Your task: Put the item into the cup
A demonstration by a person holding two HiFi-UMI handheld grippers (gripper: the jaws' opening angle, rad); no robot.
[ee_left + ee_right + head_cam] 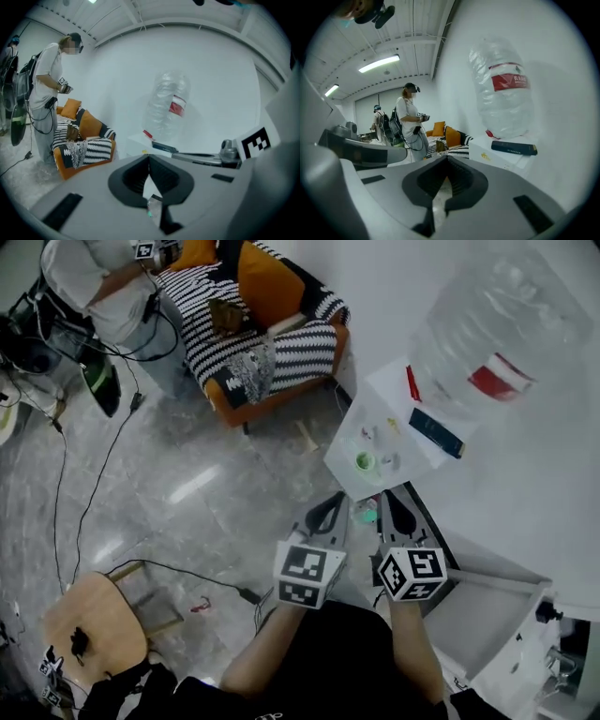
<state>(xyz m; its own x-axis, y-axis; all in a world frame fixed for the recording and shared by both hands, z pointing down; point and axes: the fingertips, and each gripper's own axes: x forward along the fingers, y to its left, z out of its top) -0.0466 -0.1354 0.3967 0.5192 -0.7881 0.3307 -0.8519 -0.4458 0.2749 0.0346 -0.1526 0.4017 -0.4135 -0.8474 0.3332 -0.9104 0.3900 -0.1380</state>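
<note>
A small green cup [364, 462] was seen on the white worktop [380, 399] at the centre right of the head view. What was inside it could not be told. A few small things [390, 462] were lying just beside the cup on the same worktop, outside it; which of them was the item could not be decided. A large clear water bottle [497, 324] was placed at the upper right. Its contents could not be judged.

The cup and the small things were shown only in the head view. In both gripper views the bottle and a dark flat box [514, 148] were seen, but the cup was not. A striped armchair [82, 140] and a person in white [44, 93] appeared at the left of the left gripper view.

A red label [509, 82] with white writing was carried on the bottle, and pale print on the box edge; neither could be read.

The left hand-held gripper [149, 158] was seen with its tips pressed together. A small shiny piece [152, 207] showed low in the gap behind them, and whether it was held could not be told. The right hand-held gripper [447, 159] was also closed at the tips, with only floor visible behind.
</note>
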